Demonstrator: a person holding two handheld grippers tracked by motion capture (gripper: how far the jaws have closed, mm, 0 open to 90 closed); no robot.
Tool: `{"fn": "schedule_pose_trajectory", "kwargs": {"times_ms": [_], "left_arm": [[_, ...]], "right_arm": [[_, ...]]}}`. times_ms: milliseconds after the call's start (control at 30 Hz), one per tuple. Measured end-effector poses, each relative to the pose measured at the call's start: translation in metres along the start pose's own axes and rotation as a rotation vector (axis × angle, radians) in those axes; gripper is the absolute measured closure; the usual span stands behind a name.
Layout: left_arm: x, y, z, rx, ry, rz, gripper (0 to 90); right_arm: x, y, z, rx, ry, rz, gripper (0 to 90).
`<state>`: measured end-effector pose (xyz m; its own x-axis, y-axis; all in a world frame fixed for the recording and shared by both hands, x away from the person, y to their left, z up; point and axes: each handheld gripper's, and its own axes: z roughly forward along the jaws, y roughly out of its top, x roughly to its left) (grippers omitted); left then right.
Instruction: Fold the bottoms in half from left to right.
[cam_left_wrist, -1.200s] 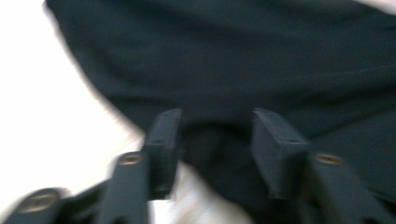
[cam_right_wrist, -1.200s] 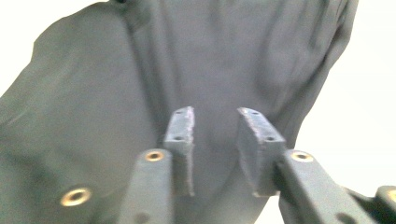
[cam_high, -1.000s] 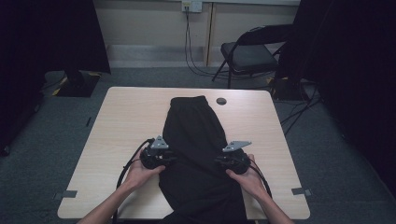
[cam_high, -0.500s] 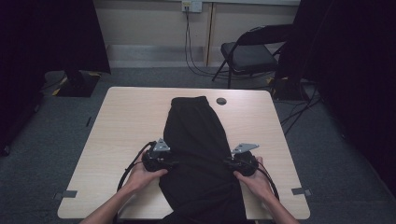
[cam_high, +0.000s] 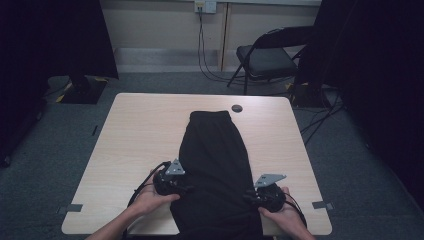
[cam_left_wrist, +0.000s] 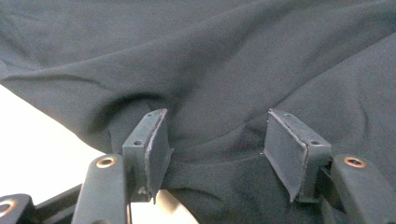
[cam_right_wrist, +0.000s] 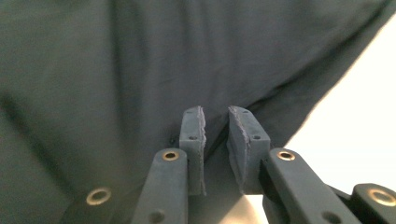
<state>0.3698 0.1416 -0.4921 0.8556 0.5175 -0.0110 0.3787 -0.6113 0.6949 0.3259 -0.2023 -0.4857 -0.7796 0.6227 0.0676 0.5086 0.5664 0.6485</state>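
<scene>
My left tongs (cam_left_wrist: 217, 154) stood wide, its jaws having just been opening, with a fold of the black garment (cam_high: 216, 165) loose between them and no pad pressing. My right tongs (cam_right_wrist: 215, 149) stood nearly shut, a thin edge of cloth in the narrow gap; whether it was pinched I could not tell. The garment lay lengthwise down the middle of the surface (cam_high: 140, 135), its near end draped over the front edge. Judged stage: smoothed flat, folding not yet begun.

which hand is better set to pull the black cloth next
Right: the right hand-held gripper has its jaws nearly shut, pinching the black cloth. The left hand-held gripper stands wide open, gripping nothing.
</scene>
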Motion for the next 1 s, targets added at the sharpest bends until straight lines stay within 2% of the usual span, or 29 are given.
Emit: {"fn": "schedule_pose_trajectory", "kwargs": {"times_ms": [67,133,167,200,267,333,400,433,467,500,567,633,700,800,833,867,900,967,1000], "left_arm": [[-0.008,-0.002,-0.004,0.014,-0.009,0.003,39.8],[-0.018,-0.004,-0.009,0.042,-0.025,0.024,38.5],[-0.021,-0.006,-0.010,0.043,-0.014,0.017,38.6],[-0.024,-0.006,-0.011,0.045,-0.016,0.016,38.6],[-0.025,-0.005,-0.014,0.074,-0.043,0.062,39.5],[-0.021,-0.002,-0.015,0.069,-0.061,0.045,41.5],[-0.015,0.003,-0.019,-0.001,-0.046,0.016,41.5],[-0.012,0.007,-0.021,-0.021,-0.032,0.008,40.9],[-0.008,0.008,-0.021,-0.054,-0.023,-0.017,40.6],[-0.005,0.010,-0.020,-0.062,-0.018,-0.033,40.6],[-0.002,0.009,-0.014,-0.029,-0.005,-0.026,42.0],[-0.004,0.004,-0.004,0.036,-0.009,0.001,42.1],[-0.009,0.004,-0.002,0.039,-0.015,0.011,42.3],[-0.015,0.001,-0.004,0.042,-0.012,0.016,41.5],[-0.016,0.001,-0.007,0.066,-0.037,0.041,40.1],[-0.018,0.001,-0.009,0.086,-0.051,0.047,39.8],[-0.018,0.001,-0.013,0.101,-0.079,0.052,40.8],[-0.016,0.003,-0.017,0.052,-0.117,0.009,41.8],[-0.014,0.004,-0.021,0.010,-0.118,-0.014,41.7]], "right_arm": [[0.011,-0.004,-0.004,0.020,0.040,-0.023,75.7],[0.017,-0.005,-0.007,0.032,0.055,-0.033,74.5],[0.018,-0.004,-0.009,0.008,0.039,-0.048,71.7],[0.014,0.000,-0.010,-0.037,0.030,-0.036,70.5],[0.001,0.014,-0.010,-0.119,0.006,0.010,67.3],[-0.011,0.027,-0.004,-0.145,-0.053,0.016,63.4],[-0.026,0.043,0.008,-0.142,-0.098,0.019,57.5],[-0.034,0.050,0.016,-0.137,-0.135,0.023,52.6],[-0.042,0.058,0.023,-0.130,-0.146,0.027,49.5],[-0.049,0.066,0.030,-0.124,-0.153,0.029,47.5],[-0.062,0.078,0.041,-0.142,-0.175,0.048,44.3],[-0.073,0.089,0.055,-0.152,-0.208,0.064,44.4],[-0.079,0.092,0.066,-0.149,-0.221,0.073,46.9],[-0.083,0.089,0.076,-0.106,-0.203,0.072,50.0],[-0.084,0.086,0.078,-0.106,-0.197,0.085,49.9],[-0.085,0.084,0.077,-0.113,-0.178,0.108,49.4],[-0.084,0.083,0.076,-0.112,-0.172,0.108,49.6],[-0.079,0.082,0.074,-0.096,-0.158,0.092,49.8],[-0.075,0.079,0.073,-0.099,-0.147,0.076,49.9]]}}
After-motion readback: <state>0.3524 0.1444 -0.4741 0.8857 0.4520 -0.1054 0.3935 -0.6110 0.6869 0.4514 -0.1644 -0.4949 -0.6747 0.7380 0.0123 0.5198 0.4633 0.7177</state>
